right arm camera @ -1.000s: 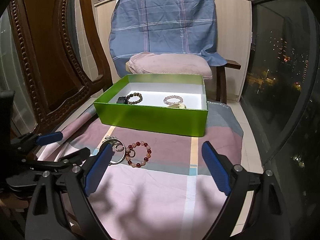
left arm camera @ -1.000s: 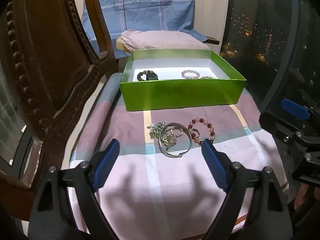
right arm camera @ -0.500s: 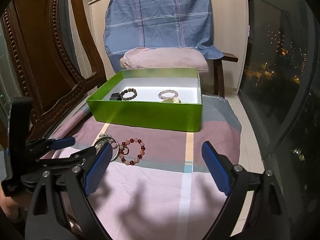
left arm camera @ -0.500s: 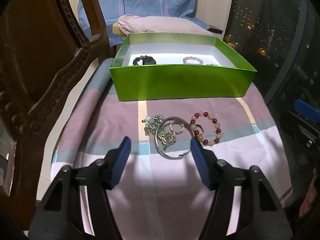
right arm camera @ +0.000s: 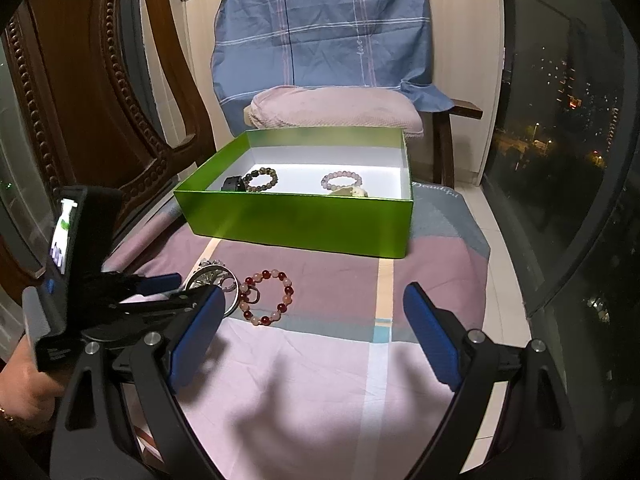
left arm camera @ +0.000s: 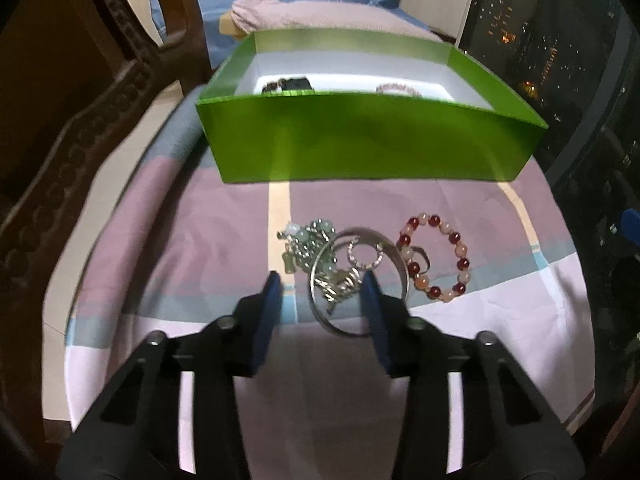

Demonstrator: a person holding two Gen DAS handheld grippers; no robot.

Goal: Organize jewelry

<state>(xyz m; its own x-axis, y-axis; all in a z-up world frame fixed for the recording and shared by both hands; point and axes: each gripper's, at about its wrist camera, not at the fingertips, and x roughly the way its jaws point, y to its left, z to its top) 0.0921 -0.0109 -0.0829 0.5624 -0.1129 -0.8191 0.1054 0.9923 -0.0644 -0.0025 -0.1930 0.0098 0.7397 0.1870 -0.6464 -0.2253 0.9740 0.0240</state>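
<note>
On the checked cloth (left arm camera: pixel 224 240) lies a pile: a silver bangle (left arm camera: pixel 362 233), a small sparkly ring (left arm camera: pixel 365 267) inside it, and a green-bead charm cluster (left arm camera: pixel 308 236). Beside it on the right rests a red and pink bead bracelet (left arm camera: pixel 456 240) (right arm camera: pixel 286 290). My left gripper (left arm camera: pixel 321 280) (right arm camera: pixel 180 288) is low over the pile, its jaws closing. The bangle's left part and silver charms sit between them, and the pads are not visibly pressing. Behind stands the green box (left arm camera: pixel 372 140) (right arm camera: pixel 296 220), which holds a dark bead bracelet (right arm camera: pixel 262 178) and a pink one (right arm camera: pixel 342 178). My right gripper (right arm camera: pixel 314 292) hangs open, holding nothing.
A carved wooden chair back (right arm camera: pixel 80 100) rises on the left. Behind the box are a pink cushion (right arm camera: pixel 332 110) and a blue checked cloth (right arm camera: pixel 320 28). A dark window (right arm camera: pixel 560 120) runs along the right. A person's hand (right arm camera: pixel 24 384) holds the left gripper.
My left gripper has come forward and down onto the pile, and its jaws have narrowed from wide to close about the bangle. The right gripper has hardly moved.
</note>
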